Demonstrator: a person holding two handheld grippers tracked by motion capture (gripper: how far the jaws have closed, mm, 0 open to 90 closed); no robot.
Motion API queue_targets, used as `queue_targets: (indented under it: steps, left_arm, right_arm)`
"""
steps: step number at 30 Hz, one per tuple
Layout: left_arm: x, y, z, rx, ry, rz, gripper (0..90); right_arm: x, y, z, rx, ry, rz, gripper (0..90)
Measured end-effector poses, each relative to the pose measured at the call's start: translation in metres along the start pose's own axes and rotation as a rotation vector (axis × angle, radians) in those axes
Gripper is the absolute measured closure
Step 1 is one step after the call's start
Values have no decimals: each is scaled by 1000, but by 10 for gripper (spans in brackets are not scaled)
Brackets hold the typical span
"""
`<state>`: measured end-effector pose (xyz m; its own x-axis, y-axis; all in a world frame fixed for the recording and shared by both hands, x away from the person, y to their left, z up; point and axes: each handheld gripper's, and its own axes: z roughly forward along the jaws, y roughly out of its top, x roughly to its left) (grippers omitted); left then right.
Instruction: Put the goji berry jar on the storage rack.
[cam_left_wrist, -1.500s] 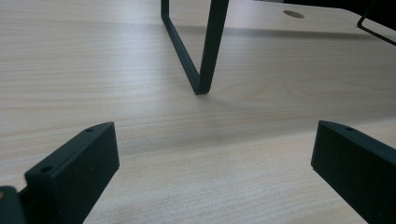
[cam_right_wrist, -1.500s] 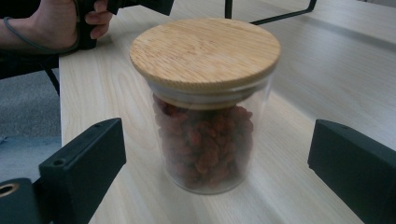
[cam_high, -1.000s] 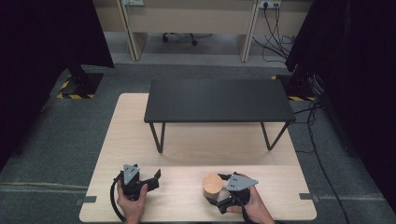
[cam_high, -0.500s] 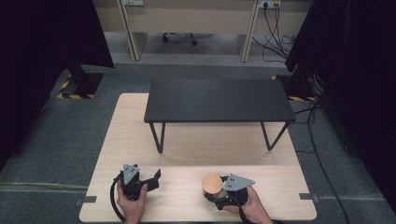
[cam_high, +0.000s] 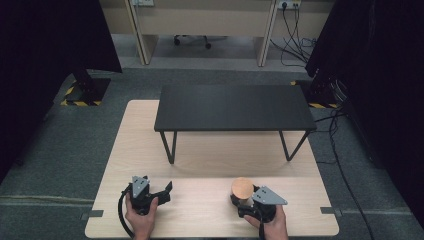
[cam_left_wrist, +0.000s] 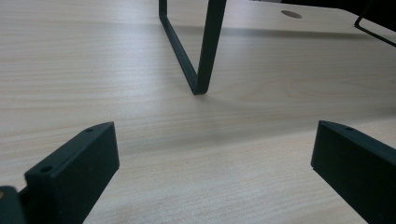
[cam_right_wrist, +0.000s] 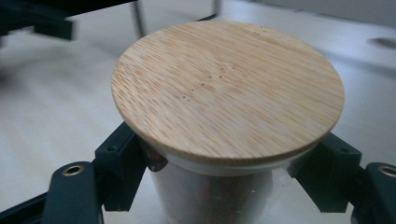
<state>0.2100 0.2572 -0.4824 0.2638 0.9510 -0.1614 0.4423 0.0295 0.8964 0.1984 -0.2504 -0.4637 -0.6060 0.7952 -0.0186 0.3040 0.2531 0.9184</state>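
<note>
We are gripping a clear jar (cam_right_wrist: 210, 196) with a round bamboo lid (cam_right_wrist: 229, 88) in the right gripper (cam_high: 246, 198), jaws pressing against its sides just below the lid. The jar is standing on the light wooden table (cam_high: 200, 150), near its front edge, in front of the black raised shelf (cam_high: 232, 106). We are holding the left gripper (cam_high: 166, 190) with jaws spread wide and nothing between them

- The right gripper (cam_high: 248, 201) with its clamped jar (cam_high: 243, 190) has drawn back toward the worktop's (cam_high: 200, 150) near edge.
- The jar, tilted earlier, now seems upright.
</note>
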Motion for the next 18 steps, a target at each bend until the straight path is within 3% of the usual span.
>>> queue_targets:
  steps: [2,4,6,10,18]
  left_arm:
    - [0,0,0,0,0,1,2]
    - [0,0,0,0,0,-1,2]
    - [0,0,0,0,-1,0,3]
    - [0,0,0,0,-1,-1,2]
    - [0,0,0,1,-1,0,2]
  right_arm:
    - [18,1,-3,1,-109,19,260]
    - [28,0,-5,-10,-171,43,260]
    - [29,4,-5,8,-184,49,260]
    - [36,5,-5,-7,-234,59,260]
    - [39,9,-9,-19,-272,90,260]
